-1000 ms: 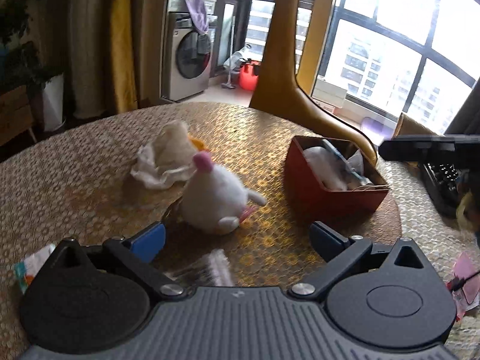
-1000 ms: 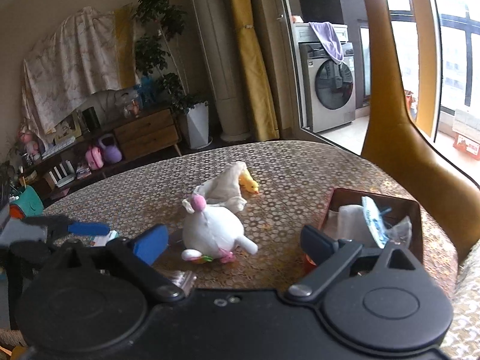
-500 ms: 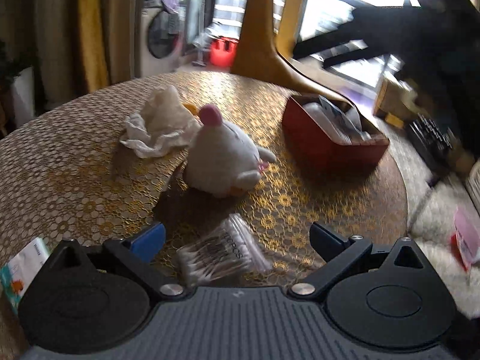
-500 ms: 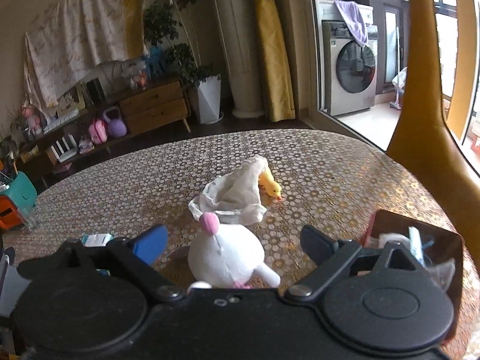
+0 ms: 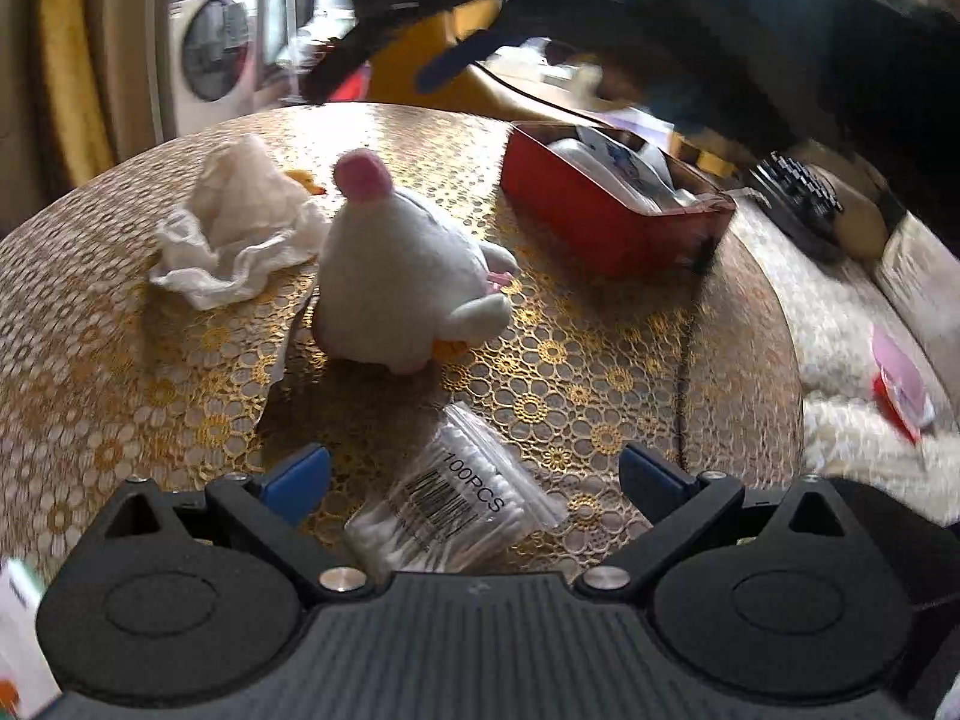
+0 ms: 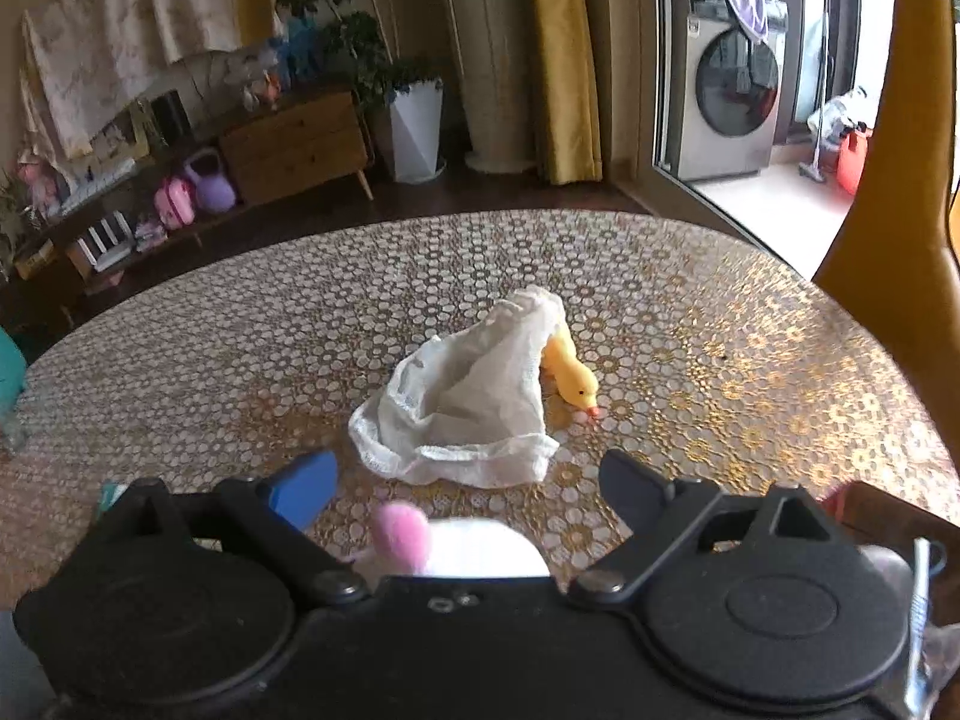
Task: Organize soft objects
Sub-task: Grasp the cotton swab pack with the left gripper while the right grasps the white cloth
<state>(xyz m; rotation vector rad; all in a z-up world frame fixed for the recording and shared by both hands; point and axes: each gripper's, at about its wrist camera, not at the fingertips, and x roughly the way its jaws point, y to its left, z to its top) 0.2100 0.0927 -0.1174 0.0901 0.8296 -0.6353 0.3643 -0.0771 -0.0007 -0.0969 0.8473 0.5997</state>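
A white plush toy with a pink topknot (image 5: 402,276) sits on the round gold-patterned table (image 5: 570,384). A crumpled white cloth (image 5: 240,228) lies behind it and partly covers a yellow duck (image 6: 573,375). My left gripper (image 5: 474,474) is open, low over a clear bag of cotton swabs (image 5: 456,504). My right gripper (image 6: 468,480) is open, above the plush (image 6: 456,546), facing the cloth (image 6: 462,408). It also shows as a dark blurred shape at the top of the left wrist view (image 5: 408,30). A red box (image 5: 606,210) holding white soft items stands at the right.
A yellow-brown chair back (image 6: 894,240) rises beyond the table's right edge. A black keyboard-like object (image 5: 798,192) and a white fluffy surface with a pink packet (image 5: 900,390) lie off the table to the right. A white card (image 5: 18,648) lies at the left edge.
My right gripper has moved forward over the plush, which slid down to the bottom of its view. My left gripper has pulled back, and the cotton swab bag has come into full view.
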